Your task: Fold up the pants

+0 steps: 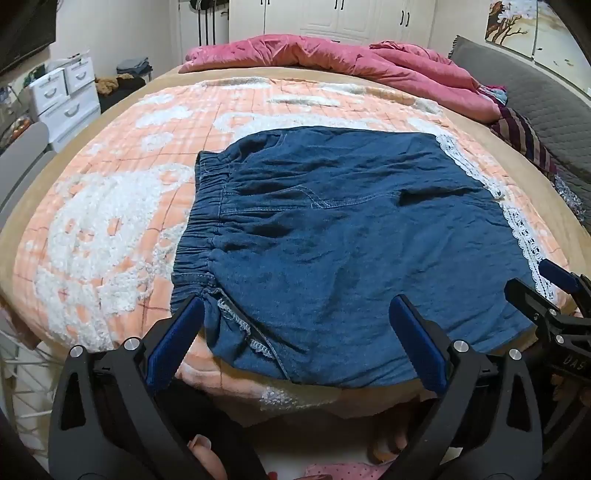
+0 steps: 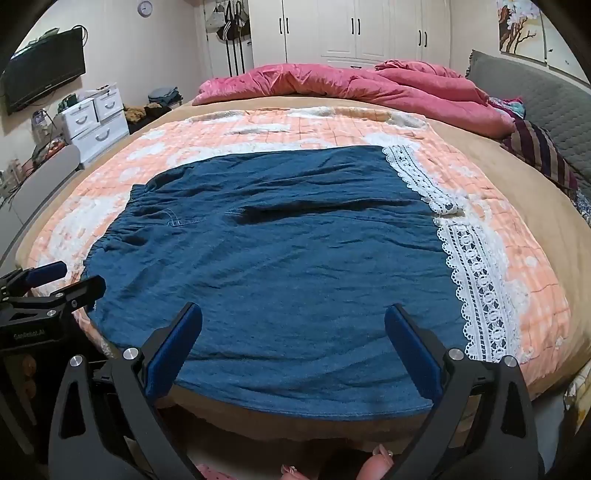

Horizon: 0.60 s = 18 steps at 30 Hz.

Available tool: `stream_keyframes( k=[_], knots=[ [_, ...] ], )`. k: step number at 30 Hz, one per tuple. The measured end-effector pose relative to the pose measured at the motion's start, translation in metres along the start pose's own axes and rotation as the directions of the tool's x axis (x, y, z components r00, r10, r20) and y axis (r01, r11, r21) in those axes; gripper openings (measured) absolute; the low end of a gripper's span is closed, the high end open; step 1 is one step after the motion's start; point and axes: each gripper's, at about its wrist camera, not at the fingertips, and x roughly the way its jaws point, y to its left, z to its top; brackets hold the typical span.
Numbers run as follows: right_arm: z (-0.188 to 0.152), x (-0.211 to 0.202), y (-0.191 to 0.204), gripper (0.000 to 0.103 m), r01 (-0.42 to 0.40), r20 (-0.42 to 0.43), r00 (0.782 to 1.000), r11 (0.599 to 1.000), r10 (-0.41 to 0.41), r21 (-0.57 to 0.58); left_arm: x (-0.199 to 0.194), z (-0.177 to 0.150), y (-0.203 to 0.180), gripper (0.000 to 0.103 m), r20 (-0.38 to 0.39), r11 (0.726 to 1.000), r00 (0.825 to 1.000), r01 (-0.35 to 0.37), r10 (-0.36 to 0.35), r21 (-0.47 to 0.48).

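The lace-hemmed denim shorts [image 1: 332, 243] lie spread flat on the peach quilt [image 1: 110, 206] at the bed's near edge – seemingly no fold made yet (a few wrinkles only). Left gripper [image 1: 297, 317] and right gripper [image 2: 293, 325] both gape wide, holding nothing – every fold remains

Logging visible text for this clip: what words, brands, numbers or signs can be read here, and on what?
"GenRobot.AI": white print on the black body of the left gripper, right wrist view; small, slightly blurred.
"DAS": partial white letters on the black body of the right gripper, left wrist view; cut off.
Round white wall clock: numerals too small.
Black wall-mounted television: bezel logo unreadable.
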Motion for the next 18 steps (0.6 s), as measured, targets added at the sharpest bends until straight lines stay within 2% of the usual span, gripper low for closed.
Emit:
stream_keyframes(
  k=[6, 7, 18],
  knots=[
    [0.0003, -0.0014, 0.0008, 0.099, 0.003, 0.006, 1.000, 1.000, -0.003, -0.001, 0.0036, 0.0025, 0.0008, 0.094, -0.012, 1.000, 1.000, -0.008, 0.008, 0.000],
    [0.0005, -0.0015, 0.0009, 0.099, 0.003, 0.007, 1.000, 1.000, -0.003, 0.000, 0.0007, 0.0030, -0.0017, 0.094, 0.006, 1.000, 1.000, -0.001, 0.001, 0.006],
    [0.0024, -0.0046, 0.0008, 0.099, -0.009, 0.020, 1.000, 1.000, 0.009, -0.002, -0.0013, 0.0029, -0.0056, 0.094, 0.015, 1.000, 1.000, -0.004, 0.003, 0.018]
  ],
)
